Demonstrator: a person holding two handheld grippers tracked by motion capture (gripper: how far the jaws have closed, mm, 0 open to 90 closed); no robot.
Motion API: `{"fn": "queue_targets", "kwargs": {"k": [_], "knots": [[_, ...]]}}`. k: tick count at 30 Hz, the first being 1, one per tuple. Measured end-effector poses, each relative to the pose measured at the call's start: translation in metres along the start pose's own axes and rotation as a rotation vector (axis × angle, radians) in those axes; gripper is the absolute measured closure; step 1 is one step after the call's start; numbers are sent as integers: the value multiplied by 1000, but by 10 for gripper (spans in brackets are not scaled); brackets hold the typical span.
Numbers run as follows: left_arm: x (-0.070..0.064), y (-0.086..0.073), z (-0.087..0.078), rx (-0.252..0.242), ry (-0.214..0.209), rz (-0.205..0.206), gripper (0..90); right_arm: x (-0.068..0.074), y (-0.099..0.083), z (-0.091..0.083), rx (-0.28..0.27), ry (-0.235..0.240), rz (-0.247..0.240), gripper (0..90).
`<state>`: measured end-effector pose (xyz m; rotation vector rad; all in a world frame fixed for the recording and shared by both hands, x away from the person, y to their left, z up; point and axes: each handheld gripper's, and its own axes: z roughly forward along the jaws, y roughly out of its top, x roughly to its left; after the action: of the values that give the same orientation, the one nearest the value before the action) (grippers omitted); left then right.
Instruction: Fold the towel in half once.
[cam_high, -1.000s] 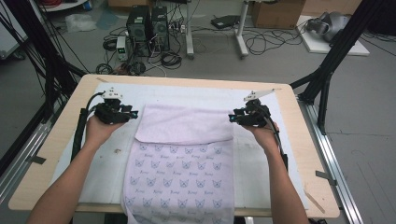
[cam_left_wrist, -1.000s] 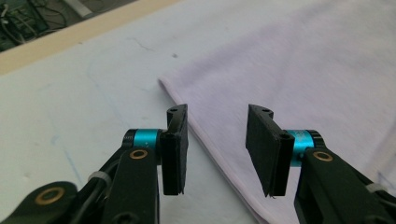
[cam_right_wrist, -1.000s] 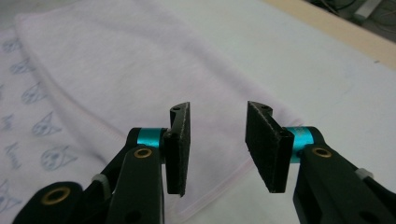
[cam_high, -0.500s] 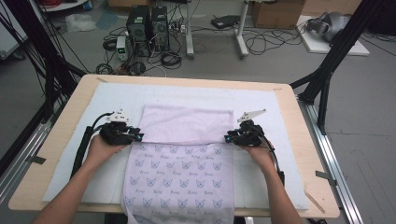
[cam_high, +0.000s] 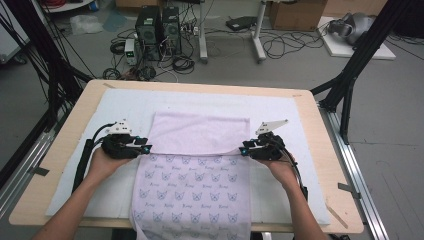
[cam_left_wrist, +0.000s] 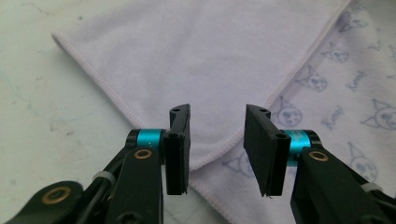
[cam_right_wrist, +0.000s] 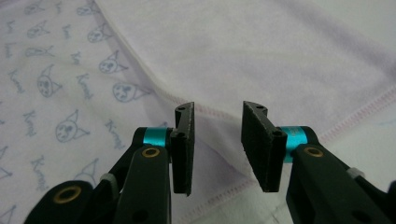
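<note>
A lavender towel lies on the white mat, its far part folded back as a plain flap (cam_high: 200, 131) over the cat-printed side (cam_high: 192, 192). My left gripper (cam_high: 145, 148) is at the flap's near left corner and my right gripper (cam_high: 243, 150) at its near right corner. In the left gripper view the left gripper (cam_left_wrist: 217, 112) is open just above the flap's hemmed corner (cam_left_wrist: 205, 156). The right gripper (cam_right_wrist: 217, 108) is open too, over the stitched hem (cam_right_wrist: 219, 114). Nothing is between either pair of jaws.
The white mat (cam_high: 125, 107) covers most of the wooden table (cam_high: 320, 130). The towel's printed end hangs over the table's front edge (cam_high: 190, 232). Beyond the far edge, computers and cables lie on the floor (cam_high: 160, 30). Black frame legs (cam_high: 350, 75) stand at the table's right.
Both grippers have moved toward the person and slightly inward, from the flap's far corners to its near corners. The plain flap now lies flat on the printed side.
</note>
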<state>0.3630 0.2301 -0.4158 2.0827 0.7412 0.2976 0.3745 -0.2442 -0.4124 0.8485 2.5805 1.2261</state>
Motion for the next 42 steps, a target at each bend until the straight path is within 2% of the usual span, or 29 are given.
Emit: {"fn": "queue_targets", "kwargs": {"k": [2, 6, 9, 11, 13, 16, 17, 19, 23, 24, 26, 29, 31, 34, 35, 38, 42], "knots": [[-2, 0, 4, 10, -11, 9, 606, 1, 2, -1, -19, 0, -8, 639], [-3, -3, 16, 72, -27, 18, 567, 0, 2, 1, -19, -10, -4, 593], [-4, -6, 23, 103, -25, 23, 554, -3, -2, 8, 17, -14, 5, 524], [-4, -7, 27, 127, -22, 30, 566, -6, -5, 15, 53, -5, 31, 505], [-6, -8, 29, 136, 1, 43, 622, -7, -7, 22, 90, 0, 39, 553], [-6, -7, 27, 141, 28, 48, 764, -5, -7, 25, 109, 2, 24, 735], [-5, -7, 26, 140, 35, 49, 827, -5, -6, 24, 103, 2, 14, 798], [-3, -6, 23, 129, 39, 37, 864, -3, -3, 21, 91, -1, -4, 838], [-3, -1, 15, 90, 43, 18, 876, 0, 2, 11, 38, -11, -12, 846], [-4, 1, 13, 79, 46, 14, 877, 1, 4, 5, 7, -16, -8, 847], [-4, 4, 5, 37, 45, 3, 877, 2, 5, -3, -20, -16, -3, 846], [-7, 10, -10, 2, 40, -7, 878, 8, 8, -15, -52, -18, -18, 846], [-12, 12, -20, -4, 33, 3, 878, 17, 9, -22, -57, -16, -39, 847], [-30, 8, -37, -17, 26, 35, 877, 36, 8, -36, -42, -4, -70, 846], [-39, 4, -44, -20, 24, 49, 877, 41, 6, -39, -46, -8, -83, 847], [-61, -10, -59, -25, 9, 76, 877, 61, -7, -51, -52, 23, -101, 848], [-93, -35, -76, -5, -24, 102, 872, 93, -33, -64, -46, 87, -97, 847]]}}
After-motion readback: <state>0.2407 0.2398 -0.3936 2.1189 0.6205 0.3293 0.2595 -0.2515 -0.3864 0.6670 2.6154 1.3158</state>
